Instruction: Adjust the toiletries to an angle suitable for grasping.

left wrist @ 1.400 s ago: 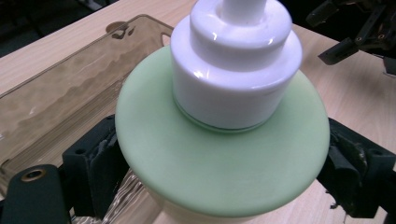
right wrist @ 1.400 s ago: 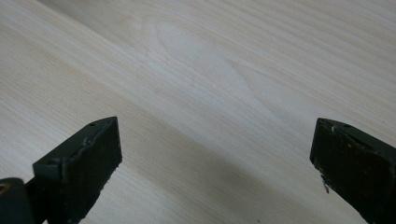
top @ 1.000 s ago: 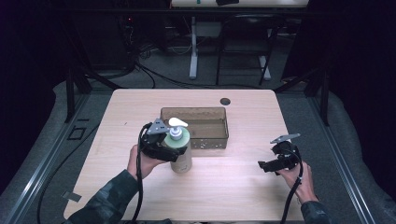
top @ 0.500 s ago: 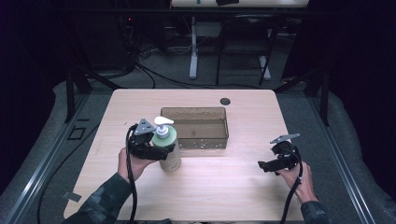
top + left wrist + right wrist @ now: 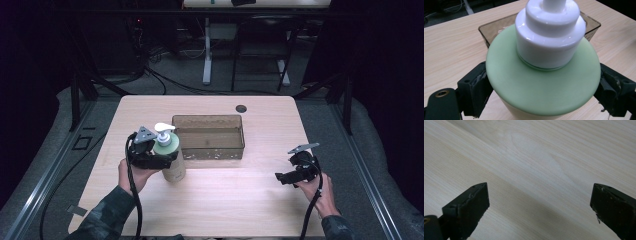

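Here the left gripper has its jaws clamped on the green soap bottle beside the brown tray; the right gripper jaws stand wide over the desk.

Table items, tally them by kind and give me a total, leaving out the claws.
Pump bottle, green with a white pump: 1
Brown see-through bin: 1
Small dark round disc: 1
Total: 3

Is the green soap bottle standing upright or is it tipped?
Upright: the soap bottle stands on the table with its white pump on top, beside the brown bin.
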A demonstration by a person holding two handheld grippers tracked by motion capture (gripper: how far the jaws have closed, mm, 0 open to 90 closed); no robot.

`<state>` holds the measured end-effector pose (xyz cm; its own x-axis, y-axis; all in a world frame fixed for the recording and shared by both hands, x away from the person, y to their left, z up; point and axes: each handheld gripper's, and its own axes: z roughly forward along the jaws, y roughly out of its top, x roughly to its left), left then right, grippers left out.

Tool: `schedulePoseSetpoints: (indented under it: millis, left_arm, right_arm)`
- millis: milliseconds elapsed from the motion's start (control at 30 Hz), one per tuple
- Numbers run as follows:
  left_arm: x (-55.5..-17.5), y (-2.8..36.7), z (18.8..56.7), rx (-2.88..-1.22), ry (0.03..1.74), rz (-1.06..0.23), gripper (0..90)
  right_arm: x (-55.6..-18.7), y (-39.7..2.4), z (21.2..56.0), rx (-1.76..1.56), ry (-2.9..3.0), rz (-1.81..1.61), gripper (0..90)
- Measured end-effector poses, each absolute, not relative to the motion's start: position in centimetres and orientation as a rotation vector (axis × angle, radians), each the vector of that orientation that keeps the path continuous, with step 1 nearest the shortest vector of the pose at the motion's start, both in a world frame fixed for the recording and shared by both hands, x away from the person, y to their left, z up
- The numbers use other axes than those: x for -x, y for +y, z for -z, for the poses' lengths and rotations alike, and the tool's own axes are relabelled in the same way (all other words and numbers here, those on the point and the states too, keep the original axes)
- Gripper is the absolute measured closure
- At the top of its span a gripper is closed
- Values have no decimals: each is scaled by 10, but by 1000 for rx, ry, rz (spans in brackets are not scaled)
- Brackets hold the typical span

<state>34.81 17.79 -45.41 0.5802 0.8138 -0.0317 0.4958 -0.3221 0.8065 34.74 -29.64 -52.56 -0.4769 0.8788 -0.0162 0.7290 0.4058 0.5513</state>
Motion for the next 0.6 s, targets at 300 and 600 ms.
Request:
schedulePoseSetpoints:
  millis: [300, 600]
  left_arm:
    - [-349, 180, 453, -1999, 1049, -486, 117]
    - [-346, 186, 443, -2031, 991, -426, 1]
  right_arm:
    - [-348, -296, 526, -1393, 2369, -698, 17]
    - [-347, -299, 523, -1400, 2359, -709, 17]
